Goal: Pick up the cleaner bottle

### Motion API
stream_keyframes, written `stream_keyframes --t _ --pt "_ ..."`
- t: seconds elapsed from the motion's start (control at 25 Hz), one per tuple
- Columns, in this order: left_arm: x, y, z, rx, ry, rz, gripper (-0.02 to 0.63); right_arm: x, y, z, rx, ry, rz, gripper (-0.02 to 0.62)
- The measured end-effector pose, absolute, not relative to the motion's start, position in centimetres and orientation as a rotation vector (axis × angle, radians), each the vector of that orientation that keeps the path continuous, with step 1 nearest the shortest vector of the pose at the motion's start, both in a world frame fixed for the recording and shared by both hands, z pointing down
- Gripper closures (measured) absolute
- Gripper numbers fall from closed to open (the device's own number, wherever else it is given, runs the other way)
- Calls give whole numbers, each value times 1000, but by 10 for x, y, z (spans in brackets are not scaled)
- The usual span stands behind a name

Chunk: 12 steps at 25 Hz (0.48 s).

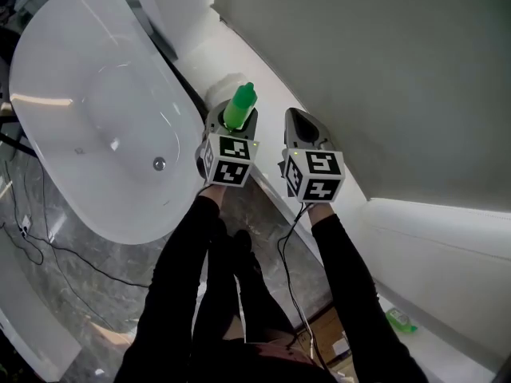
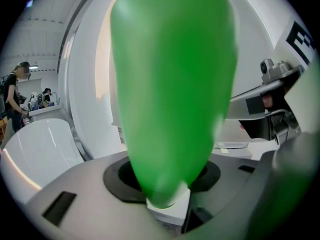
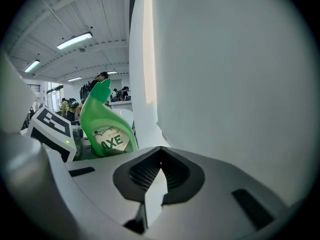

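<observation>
The green cleaner bottle [image 1: 239, 106] is held off the white ledge [image 1: 239, 54], upright, with my left gripper [image 1: 230, 126] shut on its body. In the left gripper view the bottle [image 2: 172, 84] fills the middle, wedged between the jaws [image 2: 167, 204]. My right gripper [image 1: 300, 124] hovers just to the right of it, shut and empty, its pads meeting [image 3: 155, 186]. From the right gripper view the bottle [image 3: 106, 129] with its label shows at the left, beside the left gripper's marker cube [image 3: 50, 129].
A white freestanding bathtub [image 1: 48, 78] lies to the left over a marble floor with cables [image 1: 48, 254]. A grey wall [image 1: 383, 70] rises at the right behind the ledge. A second green bottle [image 1: 399, 319] lies low at the right. People stand far off [image 2: 12, 96].
</observation>
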<state>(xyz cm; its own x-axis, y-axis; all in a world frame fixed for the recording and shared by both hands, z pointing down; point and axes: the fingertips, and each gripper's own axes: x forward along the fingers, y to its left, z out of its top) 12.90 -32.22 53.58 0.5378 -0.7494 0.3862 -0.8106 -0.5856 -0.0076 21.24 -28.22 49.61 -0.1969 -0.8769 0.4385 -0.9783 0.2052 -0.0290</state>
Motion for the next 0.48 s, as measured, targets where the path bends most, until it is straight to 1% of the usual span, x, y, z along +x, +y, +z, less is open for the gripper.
stream_keyframes --t 0.28,0.48 --pt "93 -321 479 2590 -1419 473 408 184 -286 446 1713 -2220 378 594" --pt "62 -319 458 2575 -1483 458 408 159 -288 428 1679 -2270 340 594"
